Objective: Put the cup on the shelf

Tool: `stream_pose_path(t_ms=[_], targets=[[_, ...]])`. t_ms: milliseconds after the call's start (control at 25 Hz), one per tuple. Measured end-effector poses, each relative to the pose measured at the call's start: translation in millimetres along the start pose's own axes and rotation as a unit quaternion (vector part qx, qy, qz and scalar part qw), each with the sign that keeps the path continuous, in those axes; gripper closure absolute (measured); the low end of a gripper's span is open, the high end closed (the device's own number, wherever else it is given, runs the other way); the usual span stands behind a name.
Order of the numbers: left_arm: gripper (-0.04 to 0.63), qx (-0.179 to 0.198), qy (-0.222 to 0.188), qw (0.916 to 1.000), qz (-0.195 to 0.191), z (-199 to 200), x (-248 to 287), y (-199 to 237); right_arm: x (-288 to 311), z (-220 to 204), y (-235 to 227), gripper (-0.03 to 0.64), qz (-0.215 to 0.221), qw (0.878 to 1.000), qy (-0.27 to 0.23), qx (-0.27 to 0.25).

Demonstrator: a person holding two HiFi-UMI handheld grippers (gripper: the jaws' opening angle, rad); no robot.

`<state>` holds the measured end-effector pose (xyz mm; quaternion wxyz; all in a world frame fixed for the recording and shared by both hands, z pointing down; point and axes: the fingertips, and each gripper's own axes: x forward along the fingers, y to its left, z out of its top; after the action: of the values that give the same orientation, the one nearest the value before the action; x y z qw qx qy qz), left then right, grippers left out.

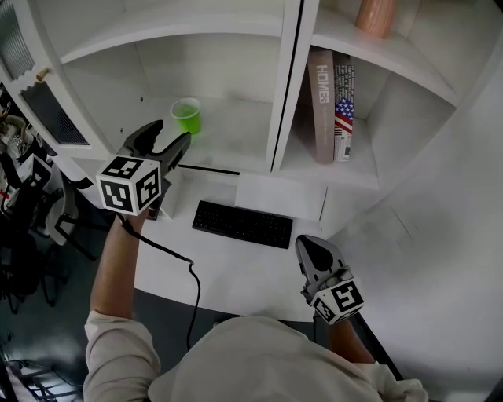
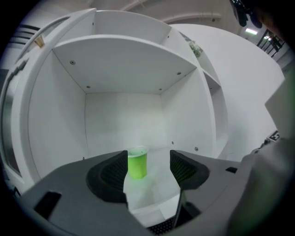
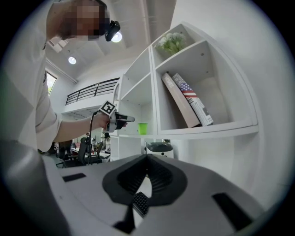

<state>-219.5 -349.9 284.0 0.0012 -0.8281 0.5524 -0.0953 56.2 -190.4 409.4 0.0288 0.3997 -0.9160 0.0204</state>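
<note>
A green cup [image 1: 187, 115] stands upright on the floor of the white shelf's left compartment [image 1: 232, 129]. My left gripper [image 1: 171, 133] is held just in front of that compartment, open, its jaws apart with nothing between them. Its own view shows the cup [image 2: 137, 162] further in, beyond the fingertips and untouched, with the gripper [image 2: 148, 168] short of it. My right gripper [image 1: 308, 245] hangs low over the desk's right part, shut and holding nothing. From the right gripper view the cup [image 3: 143, 128] sits on the shelf to the right of the left gripper [image 3: 129, 119].
Two books [image 1: 330, 106] lean in the right compartment, and a tan vase [image 1: 375, 16] stands on the shelf above. On the desk lie a black keyboard [image 1: 242, 224] and a white sheet [image 1: 280, 196]. A black cable [image 1: 191, 275] trails from the left gripper.
</note>
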Motion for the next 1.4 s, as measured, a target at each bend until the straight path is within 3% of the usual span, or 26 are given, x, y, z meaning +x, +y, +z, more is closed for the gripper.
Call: stream_pose_path(t_ms=[480, 1040, 1400], targets=[[0.359, -0.001, -0.019, 0.9998, -0.008, -19.6, -75.2, -35.5, 21.1, 10.8, 28.5, 0.614, 0.036, 0.999, -0.012, -0.009], [0.377, -0.032, -0.015, 0.9994, -0.005, -60.5, -111.0, -59.4, 26.3, 18.3, 39.2, 0.614, 0.044, 0.999, -0.015, -0.020], [0.442, -0.054, -0.015, 0.9984, 0.000, -83.7, -135.4, -71.7, 28.1, 23.6, 46.8, 0.614, 0.050, 0.998, -0.018, -0.026]])
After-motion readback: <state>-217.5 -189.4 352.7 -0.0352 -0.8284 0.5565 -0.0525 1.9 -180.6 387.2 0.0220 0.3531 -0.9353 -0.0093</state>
